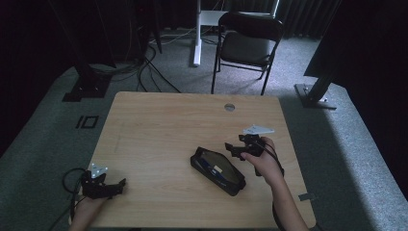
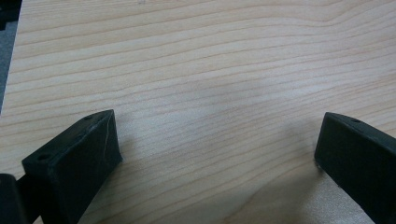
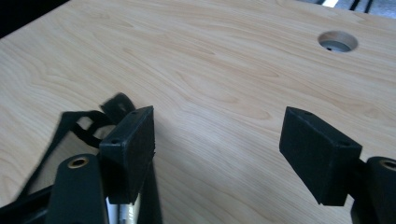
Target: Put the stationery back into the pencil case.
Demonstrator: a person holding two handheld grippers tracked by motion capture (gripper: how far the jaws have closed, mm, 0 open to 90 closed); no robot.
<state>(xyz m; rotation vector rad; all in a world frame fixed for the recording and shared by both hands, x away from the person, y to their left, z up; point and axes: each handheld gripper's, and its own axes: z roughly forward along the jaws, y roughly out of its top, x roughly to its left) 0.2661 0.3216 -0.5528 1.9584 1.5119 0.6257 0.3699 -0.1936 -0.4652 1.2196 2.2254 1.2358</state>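
2 claws are wide open. The right claw point(image 1: 234, 147) sits just beside the black case point(image 1: 217, 170) on the surface point(image 1: 159, 130). The left claw point(image 1: 120, 185) holds nothing.

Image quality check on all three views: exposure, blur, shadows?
High view: dim, underexposed, dark surroundings; the black mesh pouch reads low-contrast on the light wooden table. Left gripper view: bright, wood grain sharp, soft shadow between the open jaws. Right gripper view: the pouch's strap loop is motion-blurred; the round cable hole is crisp.
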